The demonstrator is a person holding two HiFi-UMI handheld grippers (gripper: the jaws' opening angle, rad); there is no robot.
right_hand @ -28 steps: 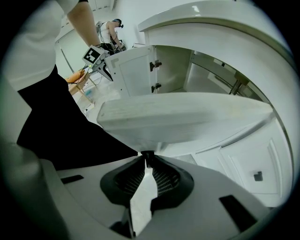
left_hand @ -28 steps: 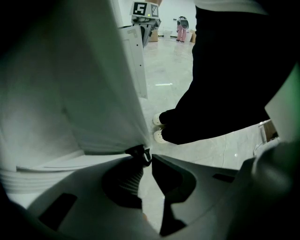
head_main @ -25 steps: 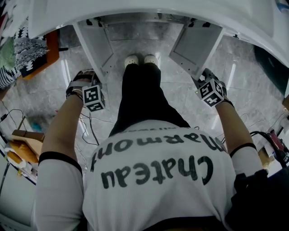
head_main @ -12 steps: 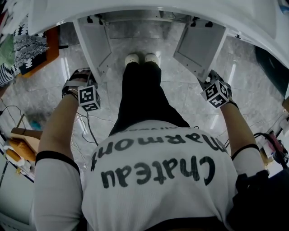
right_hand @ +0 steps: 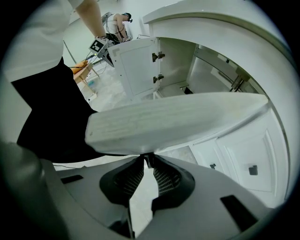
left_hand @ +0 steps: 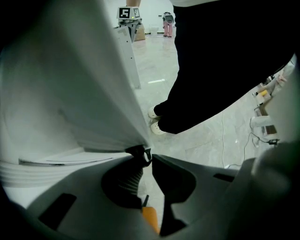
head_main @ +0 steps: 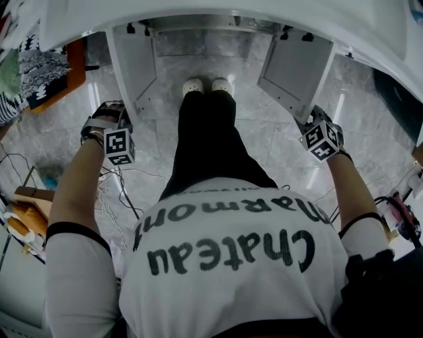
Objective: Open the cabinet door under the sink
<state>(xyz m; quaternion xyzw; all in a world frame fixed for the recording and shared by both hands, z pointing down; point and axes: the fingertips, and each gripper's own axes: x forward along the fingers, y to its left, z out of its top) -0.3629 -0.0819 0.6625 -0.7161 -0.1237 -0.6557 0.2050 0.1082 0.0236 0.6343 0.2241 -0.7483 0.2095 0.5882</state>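
Note:
Both white doors of the cabinet under the sink stand swung outward. In the head view my left gripper (head_main: pixel 117 113) points down at the free edge of the left door (head_main: pixel 135 66). The left gripper view shows its jaws (left_hand: pixel 147 156) pinched on the door's (left_hand: pixel 70 93) thin edge. My right gripper (head_main: pixel 309 120) is at the free edge of the right door (head_main: pixel 294 66). In the right gripper view its tips (right_hand: pixel 147 159) still pinch the lower lip of that door (right_hand: pixel 173 122) while the jaws are opening. The cabinet interior (right_hand: pixel 187 70) shows behind.
The person's black-trousered legs and white shoes (head_main: pixel 205 86) stand between the two doors. The white sink counter (head_main: pixel 231 8) overhangs the top. Loose cables (head_main: pixel 125 191) lie on the marble floor at the left, with an orange-edged item (head_main: pixel 74 72) and clutter further left.
Both doors have swung wider apart. My left gripper has moved left with its door edge, and my right gripper has moved right with the other.

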